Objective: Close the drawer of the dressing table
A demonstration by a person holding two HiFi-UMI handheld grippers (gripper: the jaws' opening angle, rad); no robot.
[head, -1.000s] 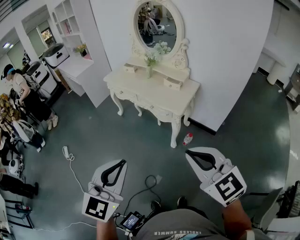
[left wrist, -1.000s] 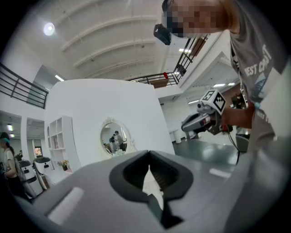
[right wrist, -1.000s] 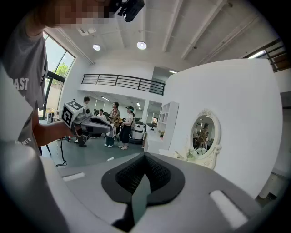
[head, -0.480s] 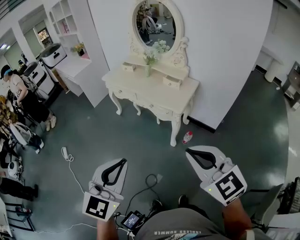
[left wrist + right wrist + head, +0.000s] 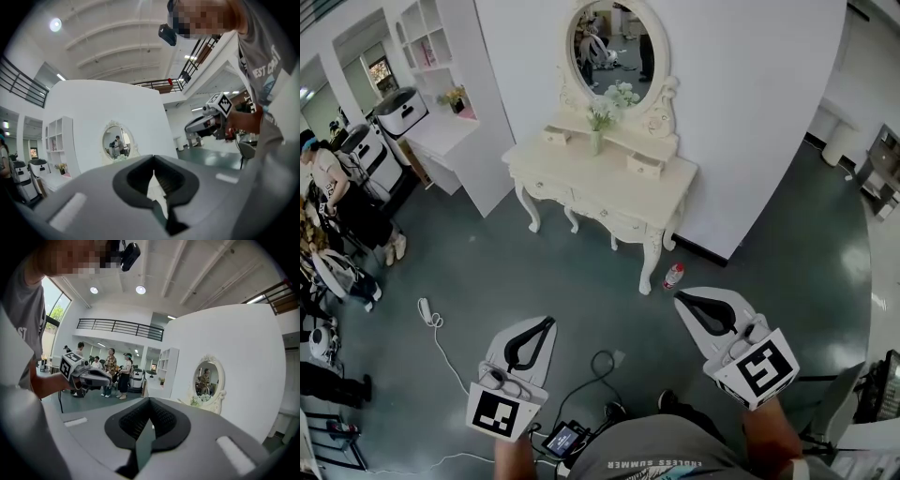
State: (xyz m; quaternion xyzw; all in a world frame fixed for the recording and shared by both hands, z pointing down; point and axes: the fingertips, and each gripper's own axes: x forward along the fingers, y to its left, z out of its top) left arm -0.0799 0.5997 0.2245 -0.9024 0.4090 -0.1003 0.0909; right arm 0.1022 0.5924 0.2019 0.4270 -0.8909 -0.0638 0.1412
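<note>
The cream dressing table (image 5: 667,192) stands against the white wall, well ahead of both grippers. It carries an oval mirror (image 5: 614,42) and a vase of flowers (image 5: 598,122). Two small drawers (image 5: 645,166) jut from its upper shelf; how far they are open I cannot tell from here. My left gripper (image 5: 549,322) hangs shut and empty over the floor, at lower left. My right gripper (image 5: 678,301) is shut and empty at lower right. The left gripper view shows its shut jaws pointing toward the mirror (image 5: 115,143). The right gripper view's mirror (image 5: 206,380) lies right of its shut jaws.
A red and white bottle (image 5: 673,276) lies on the dark floor by the table's front right leg. A white shelf unit (image 5: 441,94) stands left of the table. A cable with a power strip (image 5: 425,309) trails at left. Several people (image 5: 337,206) stand at far left.
Both grippers have drifted a little forward over the floor, and the right one has edged rightward. The people at far left have slid toward the frame's edge. Both stay shut.
</note>
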